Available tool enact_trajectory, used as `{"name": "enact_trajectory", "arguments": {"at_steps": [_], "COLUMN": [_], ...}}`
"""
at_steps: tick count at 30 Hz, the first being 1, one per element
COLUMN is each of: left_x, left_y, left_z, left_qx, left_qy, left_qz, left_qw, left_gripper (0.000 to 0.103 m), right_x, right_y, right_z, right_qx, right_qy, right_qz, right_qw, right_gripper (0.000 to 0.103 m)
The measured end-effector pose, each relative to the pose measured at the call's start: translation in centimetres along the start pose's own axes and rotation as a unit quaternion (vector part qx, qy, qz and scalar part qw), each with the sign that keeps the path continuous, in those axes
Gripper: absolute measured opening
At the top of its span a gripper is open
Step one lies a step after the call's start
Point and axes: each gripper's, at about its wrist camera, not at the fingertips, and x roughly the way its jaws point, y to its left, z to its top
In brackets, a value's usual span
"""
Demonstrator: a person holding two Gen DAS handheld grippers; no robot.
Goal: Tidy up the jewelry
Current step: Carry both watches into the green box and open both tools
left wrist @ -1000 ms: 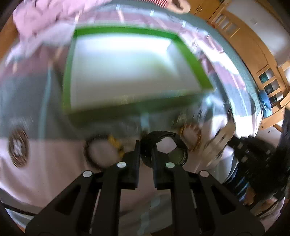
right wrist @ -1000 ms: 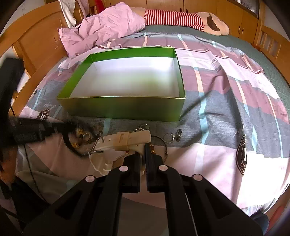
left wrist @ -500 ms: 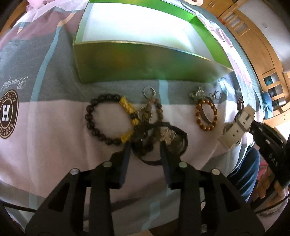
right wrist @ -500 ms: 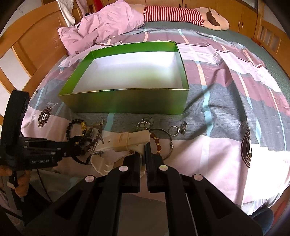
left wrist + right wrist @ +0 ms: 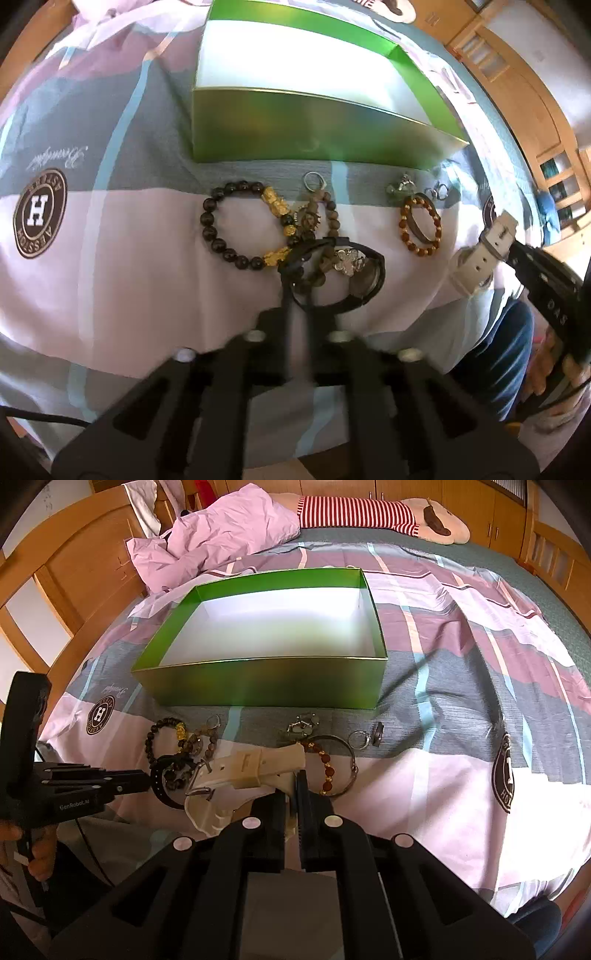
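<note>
An empty green box [image 5: 266, 686] with a white inside stands on the bedspread; it also shows in the left wrist view [image 5: 314, 122]. My left gripper [image 5: 297, 299] is shut on the strap of a black watch [image 5: 354, 288], which lies over a brown bead string in front of the box. In the right wrist view the left gripper [image 5: 146, 777] holds that watch [image 5: 166, 775] from the left. My right gripper [image 5: 291, 797] is shut on a cream white watch [image 5: 251, 768] held just above the bedspread; the left wrist view shows it [image 5: 484, 251] at the right.
On the bedspread before the box lie a black and gold bead bracelet [image 5: 240, 225], an amber bead bracelet with a bangle [image 5: 421, 225], a silver ring [image 5: 314, 181], small rings [image 5: 364, 738] and a pendant [image 5: 301, 725]. A pink quilt [image 5: 214, 535] and striped plush [image 5: 369, 513] lie behind.
My left gripper came down from above the box to the bedspread, opened around the black watch strap, then shut on it. My right gripper kept its hold on the white watch.
</note>
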Motion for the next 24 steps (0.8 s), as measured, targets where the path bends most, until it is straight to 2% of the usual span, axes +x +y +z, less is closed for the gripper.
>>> {"name": "enact_trajectory", "arguments": {"at_steps": [3,4,6,8,10,17,21,24], "left_x": [0.2,0.6,1.2,1.4,0.6,-4.5,-6.9,-7.0], "left_y": [-0.1,-0.2,-0.2,-0.1,-0.3,-1.0,-0.7,0.0], "left_z": [0.4,0.5,0.5,0.4,0.4,2.7,6.4,8.8], "left_qx": [-0.003,-0.002,0.002,0.004,0.003,0.003,-0.014,-0.035], "left_qy": [-0.001,0.002,0.008,0.012,0.003,-0.053,-0.106,-0.141], "left_qz": [-0.006,-0.005,0.012,0.019,0.006,-0.042,-0.059,-0.053], "left_qw": [1.0,1.0,0.9999,0.9997,1.0,0.9977,0.9925,0.988], "left_gripper": [0.024,0.022,0.005,0.003,0.003,0.003,0.003,0.003], "right_x": [-0.1,0.0,0.0,0.0,-0.1,-1.4,-1.8,-0.8], "right_y": [-0.2,-0.2,-0.3,-0.3,-0.3,-0.5,-0.9,-1.2], "right_z": [-0.1,-0.1,-0.2,-0.2,-0.1,1.5,4.7,7.2], "right_qx": [0.002,0.002,0.001,0.001,0.001,0.001,0.007,0.014], "right_qy": [0.001,0.002,0.002,0.002,0.0,-0.023,-0.051,-0.069], "right_qz": [-0.002,-0.003,-0.003,-0.003,-0.004,0.001,0.002,0.004], "right_qw": [1.0,1.0,1.0,1.0,1.0,1.0,0.999,0.997], "right_gripper": [0.006,0.006,0.006,0.006,0.006,0.006,0.006,0.006]}}
